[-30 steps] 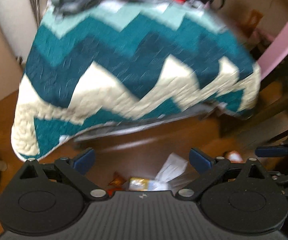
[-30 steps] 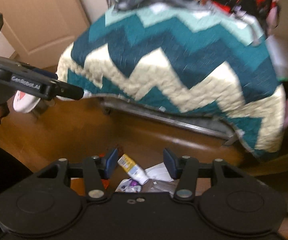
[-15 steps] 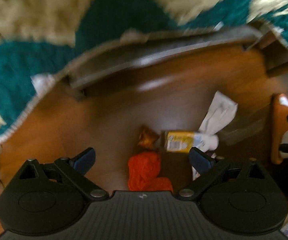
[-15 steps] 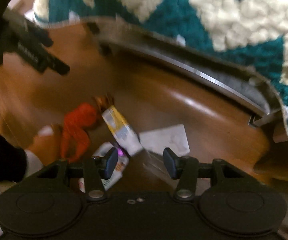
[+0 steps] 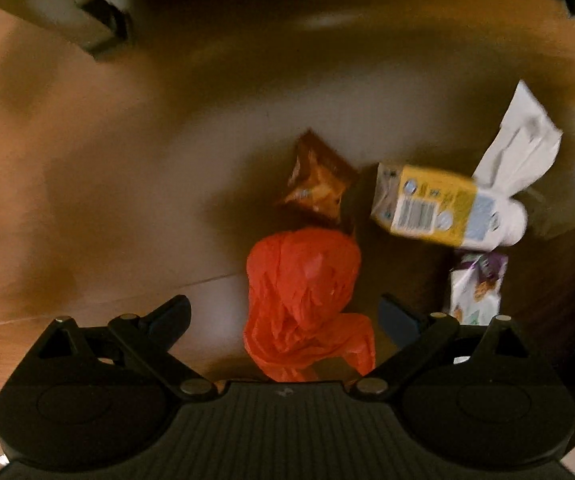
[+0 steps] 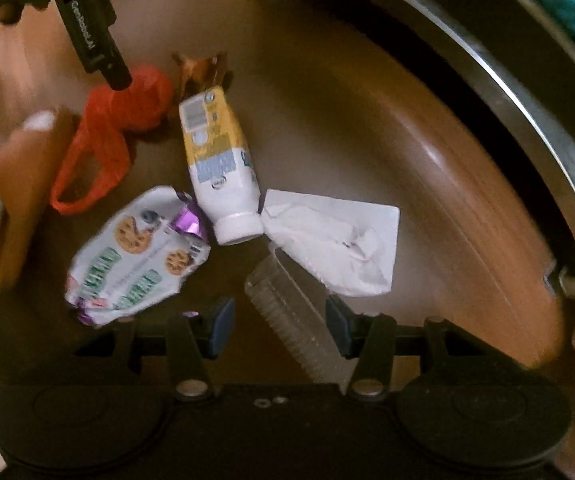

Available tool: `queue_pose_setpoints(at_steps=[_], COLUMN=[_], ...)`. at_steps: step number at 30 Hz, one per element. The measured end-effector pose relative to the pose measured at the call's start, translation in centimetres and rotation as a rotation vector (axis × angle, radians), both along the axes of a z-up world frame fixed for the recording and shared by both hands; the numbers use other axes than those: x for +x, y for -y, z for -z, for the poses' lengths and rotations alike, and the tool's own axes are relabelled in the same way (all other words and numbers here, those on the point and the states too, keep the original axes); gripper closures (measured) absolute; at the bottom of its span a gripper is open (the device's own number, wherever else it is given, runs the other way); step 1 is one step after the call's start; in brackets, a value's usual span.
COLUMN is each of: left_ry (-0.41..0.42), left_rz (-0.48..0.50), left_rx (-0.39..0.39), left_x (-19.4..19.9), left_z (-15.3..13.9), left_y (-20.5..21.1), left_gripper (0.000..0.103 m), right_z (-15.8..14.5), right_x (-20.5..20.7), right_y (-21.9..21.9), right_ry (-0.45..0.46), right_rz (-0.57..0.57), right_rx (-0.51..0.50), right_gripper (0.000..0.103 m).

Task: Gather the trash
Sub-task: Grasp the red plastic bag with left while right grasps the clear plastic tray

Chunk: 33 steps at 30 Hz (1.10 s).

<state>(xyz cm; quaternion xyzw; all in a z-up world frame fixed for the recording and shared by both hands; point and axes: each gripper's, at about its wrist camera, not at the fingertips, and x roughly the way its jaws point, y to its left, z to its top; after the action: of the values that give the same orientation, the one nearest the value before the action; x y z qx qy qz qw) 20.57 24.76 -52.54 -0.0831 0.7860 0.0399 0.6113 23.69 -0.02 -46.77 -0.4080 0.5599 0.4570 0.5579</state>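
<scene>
Trash lies on a brown wood floor. An orange plastic bag lies between the open fingers of my left gripper; it also shows in the right wrist view. Beyond it are a brown snack wrapper, a yellow-and-white bottle, crumpled white paper and a cookie wrapper. My right gripper is open above a clear ribbed plastic tray. The left gripper's finger shows over the orange bag.
A grey metal bed frame rail curves along the right, with a teal blanket above it. A frame leg stands at upper left. A tan slipper-like object lies left of the trash.
Both grippers have tilted down and dropped closer to the floor. The blanket has left the left view. The orange bag now sits between the left fingers, the clear tray between the right ones.
</scene>
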Motion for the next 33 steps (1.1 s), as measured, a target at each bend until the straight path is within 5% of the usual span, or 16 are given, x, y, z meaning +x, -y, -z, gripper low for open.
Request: queue_pose_setpoints(at_steps=[8,19,21,24,33], left_ry=[-0.043,-0.064,-0.056,-0.047,-0.024], left_rz=[0.039,0.03,0.027,0.043,0.037], left_rx=[-0.029,-0.07,-0.074,-0.068,-0.082], left_x=[-1.2,-1.7,-1.7,-1.8,-2.2], left_z=[4.0,6.4,6.3,6.2,4.0], left_y=[1.4,2.1,2.2,2.4,2.1], left_gripper=[0.012,0.048,0.052,0.058,0.061], right_z=[4.0,6.3,6.4,6.7,3.8], right_x=[-1.6,-2.3,-2.1,-2.0,-1.6], right_y=[-1.0,-1.7,-1.8,-1.9,-0.6], right_ry=[0.05,0.067,0.065,0.069,0.071], right_rz=[-0.213,-0.262,-0.262,-0.261,-0.198], right_rx=[-0.053,-0.071,-0.072,-0.079,-0.026], right_gripper=[0.053,0.058,0.063,0.101,0.101])
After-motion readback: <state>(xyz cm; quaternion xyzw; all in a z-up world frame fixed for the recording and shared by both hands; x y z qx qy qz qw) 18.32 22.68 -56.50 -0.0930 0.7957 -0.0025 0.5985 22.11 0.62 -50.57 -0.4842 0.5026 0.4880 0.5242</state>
